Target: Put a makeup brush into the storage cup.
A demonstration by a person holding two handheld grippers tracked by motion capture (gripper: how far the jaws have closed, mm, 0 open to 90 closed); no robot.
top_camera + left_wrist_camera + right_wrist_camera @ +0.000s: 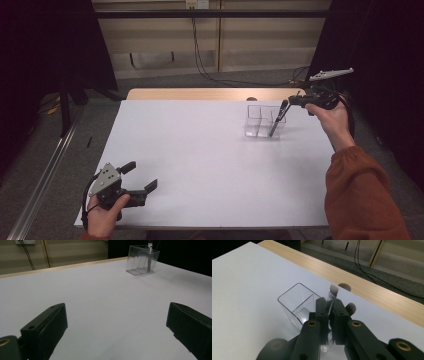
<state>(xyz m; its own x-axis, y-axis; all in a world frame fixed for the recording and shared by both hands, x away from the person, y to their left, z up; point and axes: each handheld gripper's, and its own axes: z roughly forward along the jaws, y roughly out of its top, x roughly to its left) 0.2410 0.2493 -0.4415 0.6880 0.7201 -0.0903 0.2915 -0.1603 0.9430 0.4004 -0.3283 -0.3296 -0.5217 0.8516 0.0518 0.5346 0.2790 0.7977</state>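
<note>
Right hand-held gripper sat at the far right of the counter, jaws pressed together on the upper end of a slim brush. In the right gripper view I saw the grey bristle tuft poking out just past the jaw tips, the handle running down between them. From the high view the brush stood tilted, long axis slanting from the jaws down and toward me, its lower end inside the clear divided holder. It seemed to sit in the right-hand compartment of that holder; I could not tell whether the tip touched the bottom. The holder lay directly under and just left of the right hand-held gripper, so I judged the coming move to be a short lowering along the brush's own slant, then a release.

Left hand-held gripper rested at the near left corner of the counter, jaws spread wide and holding nothing. In its own view the holder showed far off, across a bare white surface. The right hand was by far the nearer.

A round hole in the wooden strip lay beyond the holder. I judged the holder's inner divider the only thing the brush might catch on.
</note>
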